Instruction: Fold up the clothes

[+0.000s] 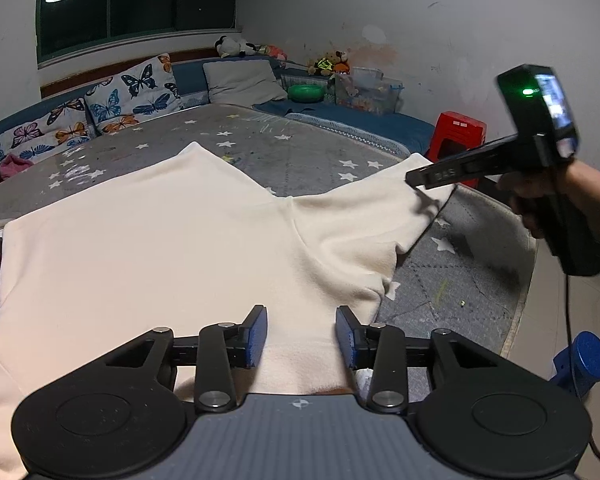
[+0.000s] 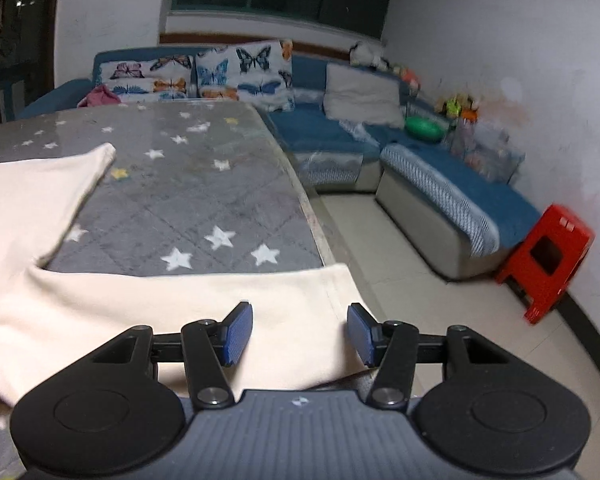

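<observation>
A cream garment (image 1: 160, 240) lies spread on the grey star-patterned table cover (image 1: 292, 152). Its right sleeve (image 1: 360, 224) reaches toward the table's right edge. My left gripper (image 1: 301, 336) is over the garment's near hem, jaws apart, with cream cloth lying between the blue pads (image 1: 256, 336) and no pinch on it. A hand (image 1: 580, 192) holds my right gripper (image 1: 414, 179) at the sleeve's end. In the right wrist view my right gripper (image 2: 300, 332) stands open over the sleeve (image 2: 220, 292), the cuff lying flat between its pads (image 2: 238, 332).
The table's right edge (image 2: 316, 232) drops to a tiled floor (image 2: 420, 272). A blue sofa (image 2: 440, 184) with butterfly pillows (image 1: 132, 92) wraps the far side. A red stool (image 2: 548, 256) stands by the wall. A green bowl (image 1: 306, 92) and toys sit on the sofa.
</observation>
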Action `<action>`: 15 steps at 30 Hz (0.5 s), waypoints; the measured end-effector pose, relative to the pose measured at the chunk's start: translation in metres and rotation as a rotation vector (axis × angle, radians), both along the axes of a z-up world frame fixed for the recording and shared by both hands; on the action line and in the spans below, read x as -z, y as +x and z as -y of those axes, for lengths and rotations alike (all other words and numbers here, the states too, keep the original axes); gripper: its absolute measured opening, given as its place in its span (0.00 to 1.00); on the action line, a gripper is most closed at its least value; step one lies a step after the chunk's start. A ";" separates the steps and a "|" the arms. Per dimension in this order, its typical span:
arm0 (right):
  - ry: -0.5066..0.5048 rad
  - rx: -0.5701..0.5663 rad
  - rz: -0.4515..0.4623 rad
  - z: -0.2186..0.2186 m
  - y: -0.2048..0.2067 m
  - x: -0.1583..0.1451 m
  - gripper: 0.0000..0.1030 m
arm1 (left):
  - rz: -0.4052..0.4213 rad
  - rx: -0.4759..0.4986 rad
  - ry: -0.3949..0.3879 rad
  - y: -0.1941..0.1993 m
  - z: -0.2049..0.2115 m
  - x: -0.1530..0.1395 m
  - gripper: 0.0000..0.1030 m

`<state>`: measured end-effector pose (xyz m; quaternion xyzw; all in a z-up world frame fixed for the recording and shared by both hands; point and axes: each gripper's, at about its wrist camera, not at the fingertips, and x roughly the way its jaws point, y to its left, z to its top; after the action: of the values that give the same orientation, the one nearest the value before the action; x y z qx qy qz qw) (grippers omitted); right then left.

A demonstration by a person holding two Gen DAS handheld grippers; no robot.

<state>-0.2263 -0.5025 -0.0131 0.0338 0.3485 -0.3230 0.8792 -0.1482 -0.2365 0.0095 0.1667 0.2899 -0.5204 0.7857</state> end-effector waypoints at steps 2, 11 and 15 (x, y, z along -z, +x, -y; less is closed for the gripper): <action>0.006 0.017 0.002 0.010 0.003 0.001 0.51 | 0.007 0.007 0.000 -0.001 -0.001 0.000 0.40; 0.004 -0.014 0.047 0.012 -0.011 -0.015 0.51 | 0.008 0.025 -0.006 -0.001 -0.003 -0.009 0.41; 0.054 -0.061 0.028 -0.004 -0.024 -0.017 0.41 | 0.024 0.050 -0.035 -0.004 0.003 -0.018 0.40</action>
<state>-0.2501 -0.4985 0.0039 0.0516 0.3456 -0.2861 0.8922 -0.1523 -0.2393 0.0271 0.1663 0.2672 -0.5426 0.7788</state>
